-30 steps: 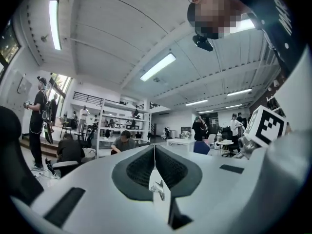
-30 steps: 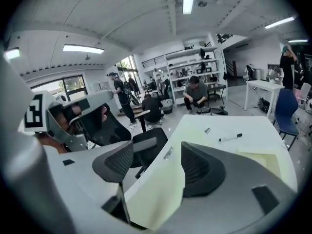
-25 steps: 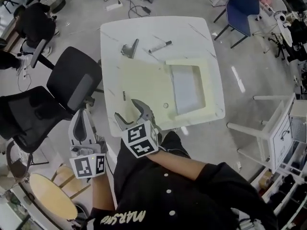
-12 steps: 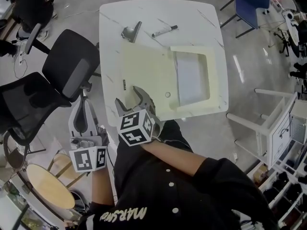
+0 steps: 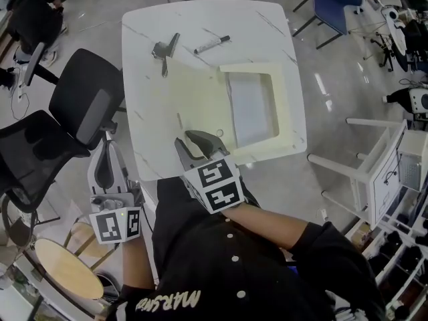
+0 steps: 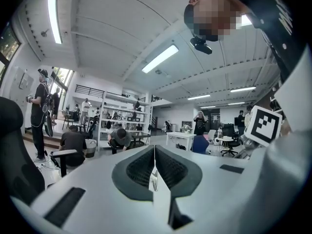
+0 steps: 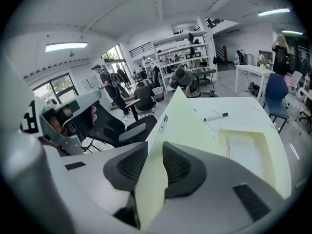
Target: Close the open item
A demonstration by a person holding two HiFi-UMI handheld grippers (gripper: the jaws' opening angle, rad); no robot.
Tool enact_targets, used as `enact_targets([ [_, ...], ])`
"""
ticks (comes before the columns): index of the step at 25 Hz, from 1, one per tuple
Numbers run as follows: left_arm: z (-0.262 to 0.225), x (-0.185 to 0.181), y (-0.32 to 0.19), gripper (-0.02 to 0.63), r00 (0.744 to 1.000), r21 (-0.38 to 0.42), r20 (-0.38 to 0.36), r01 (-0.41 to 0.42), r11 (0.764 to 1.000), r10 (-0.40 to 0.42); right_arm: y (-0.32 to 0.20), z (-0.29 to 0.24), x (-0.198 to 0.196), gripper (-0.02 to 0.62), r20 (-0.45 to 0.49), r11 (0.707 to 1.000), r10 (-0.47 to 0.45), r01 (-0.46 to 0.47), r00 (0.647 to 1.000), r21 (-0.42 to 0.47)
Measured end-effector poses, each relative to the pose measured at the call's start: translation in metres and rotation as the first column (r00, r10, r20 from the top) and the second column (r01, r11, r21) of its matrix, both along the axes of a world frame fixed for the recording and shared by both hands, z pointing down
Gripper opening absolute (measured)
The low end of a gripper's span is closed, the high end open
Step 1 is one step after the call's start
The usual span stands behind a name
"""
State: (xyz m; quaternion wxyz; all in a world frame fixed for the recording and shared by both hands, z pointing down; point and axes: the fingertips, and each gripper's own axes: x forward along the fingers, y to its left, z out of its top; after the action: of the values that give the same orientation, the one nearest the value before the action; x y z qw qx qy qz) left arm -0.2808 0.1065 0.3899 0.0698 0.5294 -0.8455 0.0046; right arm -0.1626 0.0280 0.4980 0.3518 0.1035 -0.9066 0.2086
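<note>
The cream box (image 5: 284, 105) sits open on the white worktop (image 5: 144, 32). The right tool (image 5: 196, 141) has just been closing and now pinches the near edge of its lid (image 5: 194, 102). The left tool (image 5: 107, 169) is clenched on nothing, off to the worktop's left.

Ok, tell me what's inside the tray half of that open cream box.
A pale sheet fills the tray, lying flat. Anything beneath the sheet is covered and cannot be seen.

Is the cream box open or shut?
Open: the lid lies spread beside the tray; the right claw has just been closing on the lid's near edge.
</note>
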Motion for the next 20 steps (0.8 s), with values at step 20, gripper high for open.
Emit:
enact_targets([
  [20,-0.005,0.056,-0.098,0.021,0.981,-0.042,0.011,-0.191,0.981,0.192,-0.180,0.008,0.177,0.035,0.069,0.935,0.271,-0.246,0.960,-0.254],
])
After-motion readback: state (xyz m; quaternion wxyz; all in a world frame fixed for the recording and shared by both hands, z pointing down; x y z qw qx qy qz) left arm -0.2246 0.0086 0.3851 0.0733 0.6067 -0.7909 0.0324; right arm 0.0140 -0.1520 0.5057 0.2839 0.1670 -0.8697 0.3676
